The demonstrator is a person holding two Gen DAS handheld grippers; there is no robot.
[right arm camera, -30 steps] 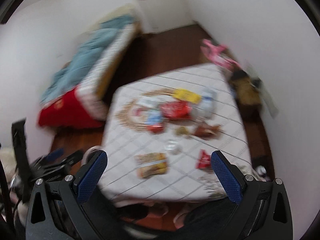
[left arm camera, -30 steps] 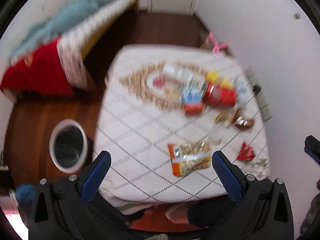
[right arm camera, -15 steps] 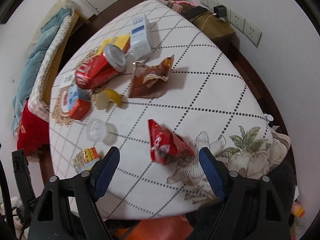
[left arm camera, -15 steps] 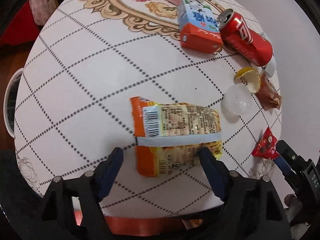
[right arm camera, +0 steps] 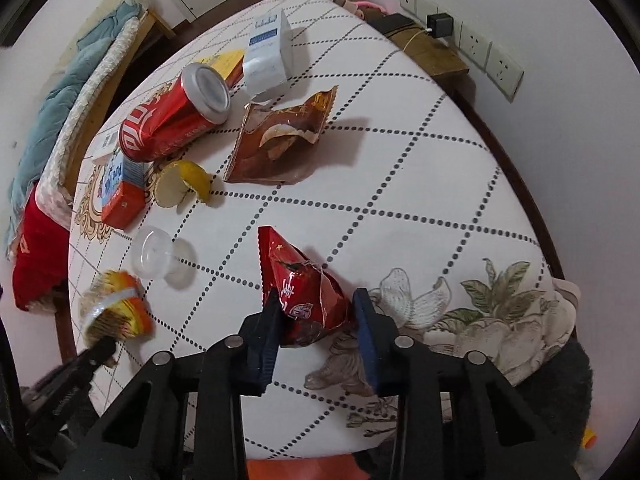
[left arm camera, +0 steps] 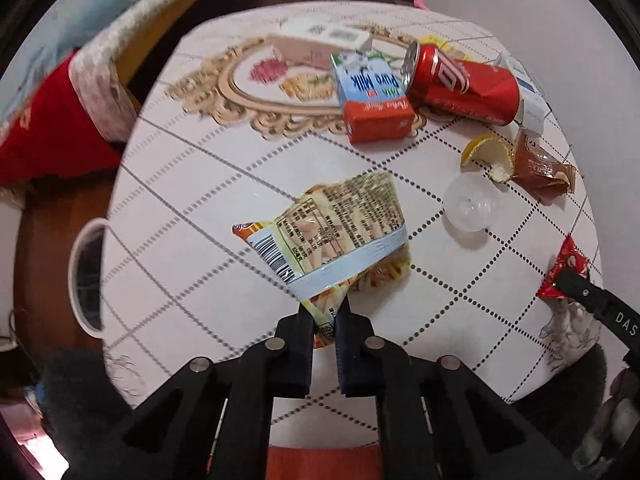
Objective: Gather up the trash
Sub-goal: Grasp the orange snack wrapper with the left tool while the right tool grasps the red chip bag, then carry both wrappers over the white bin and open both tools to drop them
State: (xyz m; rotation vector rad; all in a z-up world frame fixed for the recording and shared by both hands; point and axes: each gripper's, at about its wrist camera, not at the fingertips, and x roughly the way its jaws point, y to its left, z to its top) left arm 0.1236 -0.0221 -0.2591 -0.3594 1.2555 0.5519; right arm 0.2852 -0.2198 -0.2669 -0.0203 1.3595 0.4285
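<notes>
Noodle packet (left arm camera: 336, 232) pinched by steeply down-pointing left gripper (left arm camera: 323, 320); right gripper (right arm camera: 316, 312) closing around red wrapper (right arm camera: 304, 284).

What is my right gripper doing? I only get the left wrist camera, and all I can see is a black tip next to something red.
Observer: The right gripper has the red wrapper between its fingers, and its jaws are closing on it.
Child: Is there anything on the wall over on that side?
Observer: Yes, a row of wall sockets, with a black charger plugged into one of them.
</notes>
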